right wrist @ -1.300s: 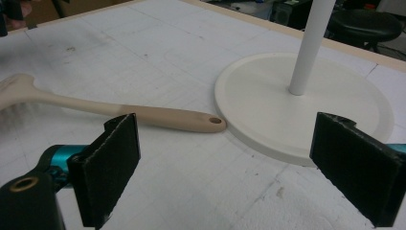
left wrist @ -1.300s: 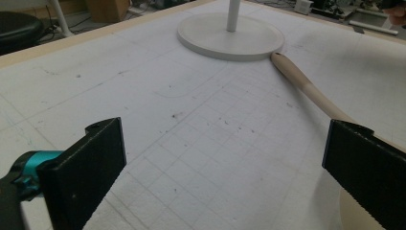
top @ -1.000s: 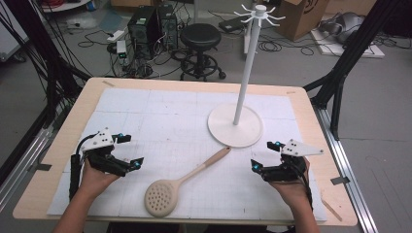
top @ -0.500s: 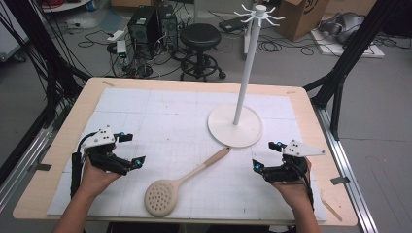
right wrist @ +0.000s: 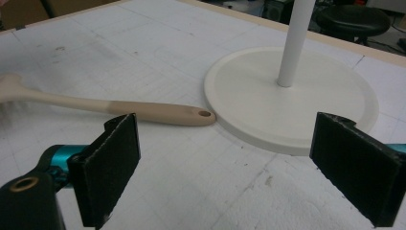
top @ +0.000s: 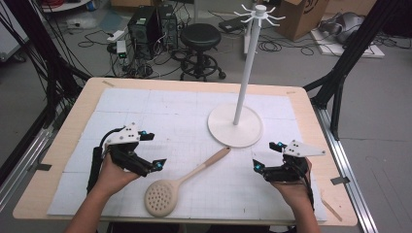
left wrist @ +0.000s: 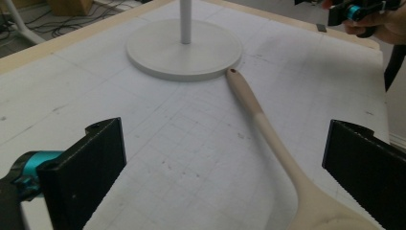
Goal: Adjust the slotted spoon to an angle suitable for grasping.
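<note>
While both grippers sit at the near edge of the table (top: 63,141), what matters is the slotted spoon (top: 187,180) between them: long axis runs about 7 to 1 o'clock in the high view, perforated bowl at the near-left end, handle tip with its hang hole at the far-right end, touching or just short of the rim of the white rack base (top: 235,127). Left gripper (top: 148,151) has jaws wide apart, nothing held, and the spoon's bowl lies at roughly its 4 o'clock, close; in the left gripper view the handle (left wrist: 268,129) runs up between the jaws, offset toward the right jaw. Right gripper (top: 266,156) is also spread open and empty, with the handle tip at about its 10 o'clock. My read: left is nearer the bowl, right nearer the tip, so either can pick; the hooks sit high up on the pole.
</note>
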### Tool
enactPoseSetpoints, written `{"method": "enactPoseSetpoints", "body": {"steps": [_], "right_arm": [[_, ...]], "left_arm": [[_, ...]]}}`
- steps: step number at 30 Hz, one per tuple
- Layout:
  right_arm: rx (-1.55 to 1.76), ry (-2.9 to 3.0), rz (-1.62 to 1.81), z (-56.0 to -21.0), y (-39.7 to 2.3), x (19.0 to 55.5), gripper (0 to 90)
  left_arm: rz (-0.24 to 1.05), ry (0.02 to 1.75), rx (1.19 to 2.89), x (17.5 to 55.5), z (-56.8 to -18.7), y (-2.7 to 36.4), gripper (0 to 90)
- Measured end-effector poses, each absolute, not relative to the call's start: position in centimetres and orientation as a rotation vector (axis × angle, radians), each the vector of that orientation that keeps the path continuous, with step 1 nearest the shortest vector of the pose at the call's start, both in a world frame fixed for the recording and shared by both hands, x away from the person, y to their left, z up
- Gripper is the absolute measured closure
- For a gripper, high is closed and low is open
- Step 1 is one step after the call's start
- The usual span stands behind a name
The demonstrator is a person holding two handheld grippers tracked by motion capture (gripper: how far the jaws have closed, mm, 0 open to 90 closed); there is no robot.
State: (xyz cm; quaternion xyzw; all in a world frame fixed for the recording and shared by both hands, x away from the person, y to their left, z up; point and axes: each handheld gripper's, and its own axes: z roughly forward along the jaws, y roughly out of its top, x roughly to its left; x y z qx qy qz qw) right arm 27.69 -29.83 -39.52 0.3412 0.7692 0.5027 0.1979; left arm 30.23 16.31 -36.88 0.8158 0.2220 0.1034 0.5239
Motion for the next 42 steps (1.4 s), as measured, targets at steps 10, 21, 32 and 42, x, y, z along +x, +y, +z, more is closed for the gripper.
{"method": "enactPoseSetpoints", "body": {"steps": [10,21,32,42], "right_arm": [[0.952,2.150,1.406,-39.5,-30.0,27.6,9.2],[0.948,2.150,1.399,-39.4,-29.8,27.5,9.2],[0.946,2.167,1.380,-39.5,-29.7,27.8,9.2],[0.953,2.173,1.373,-39.6,-29.7,27.8,9.2]], "left_arm": [[0.241,0.504,2.026,30.5,-36.8,11.9,1.7],[0.187,0.501,2.074,31.4,-36.7,8.6,1.7],[0.149,0.497,2.148,32.4,-36.7,6.0,1.7],[0.148,0.513,2.257,33.3,-37.3,4.0,1.7]]}}
